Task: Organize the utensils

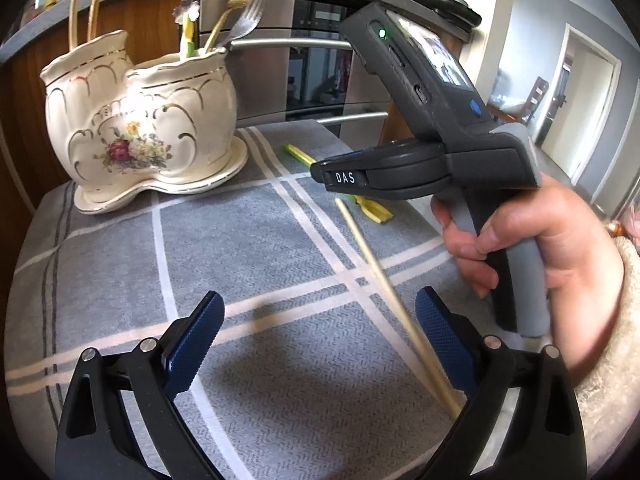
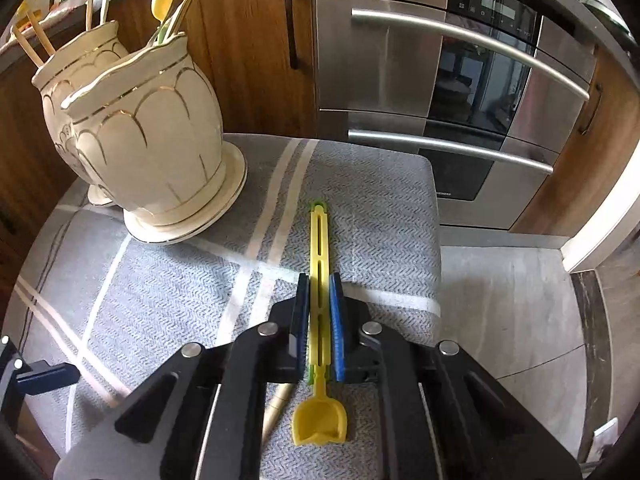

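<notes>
Gripping the yellow plastic spoon (image 2: 319, 280) by its slotted handle, right tool (image 2: 319, 280) clamped narrow on it, pads either side, scoop end pointing back toward the camera. Still flat on the grey plaid cloth (image 2: 168, 292) covering the desk, so probably just the pick-up step, not lifted yet. Lined up lengthwise with the handle, likely so it stays straight for dropping into the holder upright.

Left tool (image 1: 320, 336) wide apart, holding nothing, hovering over the cloth. One wooden chopstick (image 1: 384, 288) lying diagonally beneath it, running close by the right-hand pad (image 1: 444, 340) but not pinched. Probably next in line.

Cream ceramic holder (image 1: 140, 120) sitting at the back left corner on its own matching saucer, two compartments. Back one: sticks only, looks like four from the right wrist view, hard to be sure. Front one: two forks (image 1: 244, 4), one gold, one silver, plus a flower-topped piece and another yellow scoop. So forks and plastic bits go up front, sticks behind, by the look of it.

Left on the cloth: one spoon, one chopstick.
</notes>
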Motion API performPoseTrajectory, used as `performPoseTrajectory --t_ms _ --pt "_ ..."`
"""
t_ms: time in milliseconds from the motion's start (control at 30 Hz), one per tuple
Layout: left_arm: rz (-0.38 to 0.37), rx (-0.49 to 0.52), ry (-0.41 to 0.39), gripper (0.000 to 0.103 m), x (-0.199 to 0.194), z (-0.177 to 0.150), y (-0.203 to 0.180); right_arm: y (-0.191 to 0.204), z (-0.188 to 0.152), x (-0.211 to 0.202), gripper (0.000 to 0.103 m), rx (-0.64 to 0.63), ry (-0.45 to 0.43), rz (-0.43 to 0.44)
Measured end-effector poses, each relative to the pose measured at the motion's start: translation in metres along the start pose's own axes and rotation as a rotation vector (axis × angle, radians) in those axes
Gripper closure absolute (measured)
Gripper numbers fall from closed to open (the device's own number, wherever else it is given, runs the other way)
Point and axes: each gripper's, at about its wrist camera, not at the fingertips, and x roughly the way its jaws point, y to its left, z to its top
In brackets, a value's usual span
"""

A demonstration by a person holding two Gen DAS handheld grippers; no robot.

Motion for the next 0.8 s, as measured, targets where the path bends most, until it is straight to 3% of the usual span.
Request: performPoseTrajectory --t_ms 167,300,433,500,667,800 --pt "-0.016 0.036 0.034 0.012 0.01 0.002 -0.017 -0.02 -0.003 -0.026 0.093 0.064 -0.071 0.027" --pt "-0.005 0.088 0.095 0.043 0.025 0.006 -0.036 -0.036 -0.007 -0.04 0.093 0.107 -0.103 0.037" --pt "0.049 0.142 0.114 0.064 0.034 0.011 -0.049 -0.048 -0.009 -0.049 0.093 0.138 -0.121 0.044" --pt "0.059 0.148 0.126 0.092 0.037 0.014 -0.052 -0.05 -0.01 -0.053 0.093 0.144 -0.128 0.048" --pt "0.053 0.131 0.139 0.098 0.039 0.019 -0.042 -0.05 -0.011 -0.062 0.093 0.147 -0.158 0.062" --pt "0.03 0.116 0.095 0.098 0.021 0.02 -0.03 -0.051 -0.011 -0.07 0.093 0.161 -0.195 0.08"
